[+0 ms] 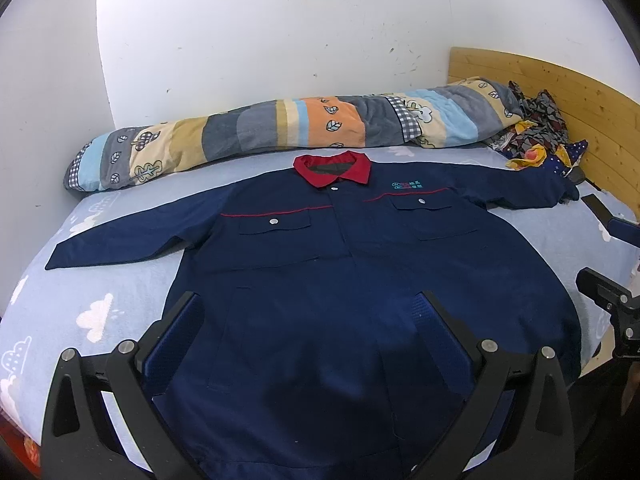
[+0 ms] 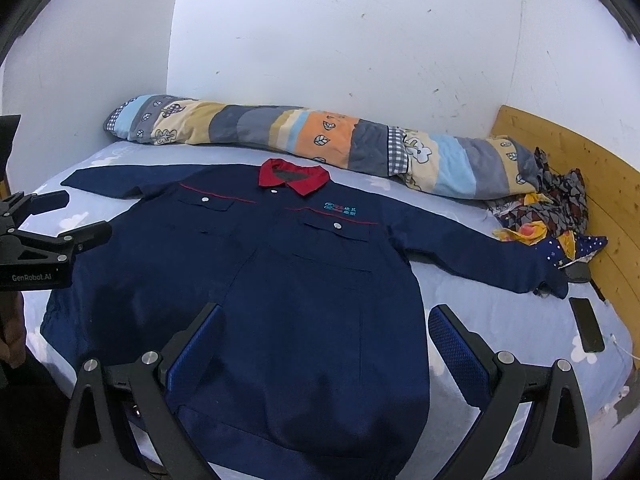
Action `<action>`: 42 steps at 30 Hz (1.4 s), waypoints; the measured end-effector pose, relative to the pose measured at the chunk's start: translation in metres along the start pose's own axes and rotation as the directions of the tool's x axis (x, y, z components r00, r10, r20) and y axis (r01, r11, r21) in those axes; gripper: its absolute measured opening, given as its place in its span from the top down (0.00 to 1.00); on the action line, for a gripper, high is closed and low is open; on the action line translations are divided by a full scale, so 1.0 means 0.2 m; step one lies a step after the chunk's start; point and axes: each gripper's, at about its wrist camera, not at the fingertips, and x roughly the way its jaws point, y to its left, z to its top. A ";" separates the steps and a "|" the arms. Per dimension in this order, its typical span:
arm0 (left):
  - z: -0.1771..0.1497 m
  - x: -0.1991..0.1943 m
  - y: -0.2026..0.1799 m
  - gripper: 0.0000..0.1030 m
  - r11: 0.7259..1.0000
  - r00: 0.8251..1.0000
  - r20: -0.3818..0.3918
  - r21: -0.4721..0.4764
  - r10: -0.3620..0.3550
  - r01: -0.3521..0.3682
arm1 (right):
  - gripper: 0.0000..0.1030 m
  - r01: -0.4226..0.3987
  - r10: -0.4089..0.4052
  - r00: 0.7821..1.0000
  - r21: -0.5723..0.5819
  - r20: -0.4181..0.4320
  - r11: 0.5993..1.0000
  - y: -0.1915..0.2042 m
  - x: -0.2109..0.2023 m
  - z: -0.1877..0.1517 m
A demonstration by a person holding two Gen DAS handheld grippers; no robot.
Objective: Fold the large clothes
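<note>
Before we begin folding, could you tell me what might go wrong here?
1. The navy work jacket's right sleeve cuff lies against the heap of patterned clothes; folding it in may drag them.
2. The black phone lies near that sleeve and could get swept.
3. Both hand-held grippers are open, gripping nothing yet.

The jacket is a large navy work garment with a red collar, red chest piping and 2 flap pockets, each closed by 1 silver snap. A small teal and red emblem sits above 1 pocket. The garment lies unfolded, front side up, flat on the bed, collar toward the wall (hem nearest the cameras). Both sleeves extend outward to either side, lying flat on the sheet. The front placket is closed. Fabric shows only minor wrinkles.
</note>
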 end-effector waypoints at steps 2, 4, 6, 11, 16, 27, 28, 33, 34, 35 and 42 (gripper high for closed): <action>0.00 0.00 0.00 0.00 1.000 1.000 -0.003 0.002 0.000 0.000 | 0.01 -0.003 0.003 1.000 0.003 -0.001 1.000 0.00 0.00 0.00; 0.00 0.00 0.00 0.00 1.000 1.000 -0.003 0.004 -0.004 0.004 | 0.01 -0.002 0.002 1.000 0.003 -0.002 1.000 0.00 0.00 0.00; 0.01 0.01 0.00 0.00 1.000 1.000 -0.006 0.006 -0.005 0.005 | 0.01 0.000 0.000 1.000 0.007 -0.004 1.000 -0.01 0.00 0.01; 0.01 0.03 -0.02 0.00 1.000 1.000 -0.018 0.010 -0.017 0.017 | 0.01 -0.027 0.030 0.999 0.115 -0.024 0.993 -0.15 0.02 0.02; 0.01 0.06 -0.07 0.00 0.999 0.999 -0.034 0.035 -0.030 0.031 | 0.01 -0.093 0.120 0.992 0.406 -0.041 0.909 -0.55 0.07 -0.01; 0.07 0.20 -0.18 0.00 0.995 0.996 -0.060 0.074 -0.064 0.068 | 0.29 -0.050 0.107 0.994 0.780 -0.023 0.624 -1.64 0.21 -0.20; 0.06 0.20 -0.18 0.00 0.995 0.996 -0.062 0.075 -0.063 0.068 | 0.32 -0.038 0.101 0.994 0.805 -0.028 0.592 -1.75 0.24 -0.22; 0.08 0.26 -0.16 0.00 0.996 0.993 -0.093 0.051 -0.072 0.077 | 0.32 -0.017 0.051 0.999 0.901 -0.006 0.434 -2.20 0.39 -0.26; 0.08 0.27 -0.15 0.00 0.996 0.993 -0.097 0.046 -0.072 0.077 | 0.35 -0.010 0.048 0.999 0.911 -0.011 0.412 -2.26 0.43 -0.26; 0.08 0.28 -0.14 0.00 0.996 0.991 -0.108 0.034 -0.073 0.077 | 0.39 -0.016 0.046 0.999 0.924 -0.002 0.382 -2.32 0.47 -0.27; 0.07 0.35 -0.05 0.00 0.997 0.983 -0.164 -0.038 -0.078 0.073 | 0.50 0.043 0.046 0.997 0.960 -0.058 0.276 -2.58 0.84 -0.34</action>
